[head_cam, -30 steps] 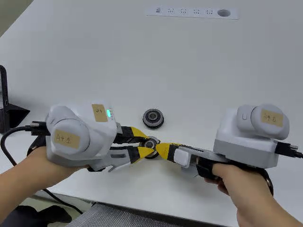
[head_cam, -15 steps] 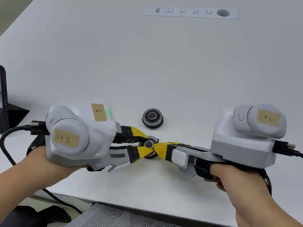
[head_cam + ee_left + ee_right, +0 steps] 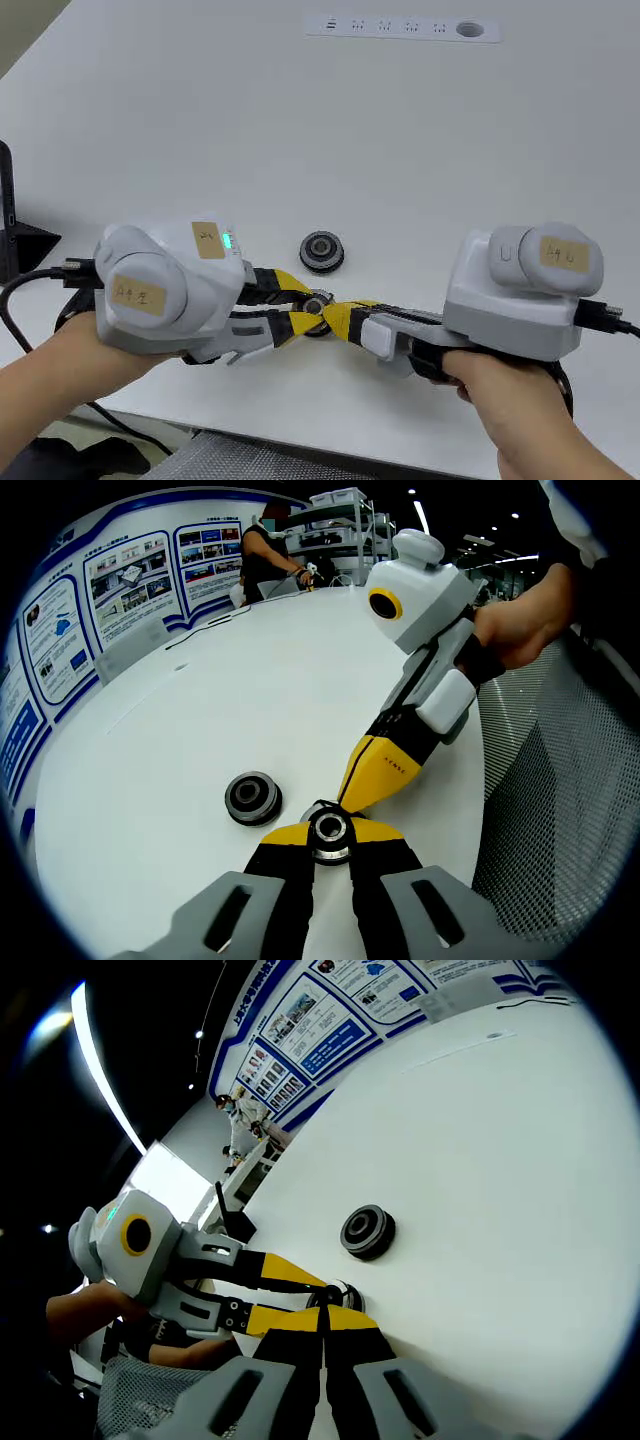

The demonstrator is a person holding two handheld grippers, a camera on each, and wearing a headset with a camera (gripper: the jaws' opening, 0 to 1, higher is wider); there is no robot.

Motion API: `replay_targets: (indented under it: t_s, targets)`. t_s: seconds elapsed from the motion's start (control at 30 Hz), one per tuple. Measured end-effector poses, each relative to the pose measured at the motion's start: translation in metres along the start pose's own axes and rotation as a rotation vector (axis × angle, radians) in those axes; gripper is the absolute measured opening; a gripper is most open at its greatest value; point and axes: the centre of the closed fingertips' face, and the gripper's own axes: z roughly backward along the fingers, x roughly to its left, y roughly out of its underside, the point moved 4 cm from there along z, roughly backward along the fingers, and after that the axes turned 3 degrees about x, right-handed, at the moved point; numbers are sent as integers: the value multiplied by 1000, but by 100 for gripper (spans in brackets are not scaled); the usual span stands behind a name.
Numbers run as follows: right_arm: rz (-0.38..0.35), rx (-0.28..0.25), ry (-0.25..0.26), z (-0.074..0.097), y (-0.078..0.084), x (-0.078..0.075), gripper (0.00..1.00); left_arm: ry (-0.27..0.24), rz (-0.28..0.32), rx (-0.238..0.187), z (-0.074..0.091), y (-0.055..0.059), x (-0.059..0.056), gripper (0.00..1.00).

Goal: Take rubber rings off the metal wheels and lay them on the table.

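While the left gripper [image 3: 330,832] clamps a small metal wheel [image 3: 318,303] in a narrow grip near the table [image 3: 400,130] edge, the right gripper [image 3: 325,1315] has its jaws pressed together, tips touching that wheel's rim. Can't tell if the rubber ring is pinched. A second wheel [image 3: 322,248] lies just beyond.

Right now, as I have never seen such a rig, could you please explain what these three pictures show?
A person holds a two-jaw gripper in each hand; there is no robot arm. The head view comes from a headset camera looking down at the white table. Each round picture comes from a camera riding on one gripper. The left gripper is closed on a small metal wheel. The right gripper has its jaws shut, tips at that wheel's rim; whether they pinch anything there I cannot tell. A second wheel lies on the table beyond them. A power strip sits at the far edge.
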Motion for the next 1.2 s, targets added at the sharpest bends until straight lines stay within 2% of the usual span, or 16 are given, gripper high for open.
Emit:
replay_targets:
  t_s: [0.37,0.43,1.2]
  targets:
    - [23,-2,-12,1,-1,4,1,0,0,1,0,0,0,13]
    - [37,2,-1,2,-1,3,1,-1,1,0,0,0,0,13]
    - [44,-4,-15,6,-1,9,1,5,-7,4,0,-1,0,13]
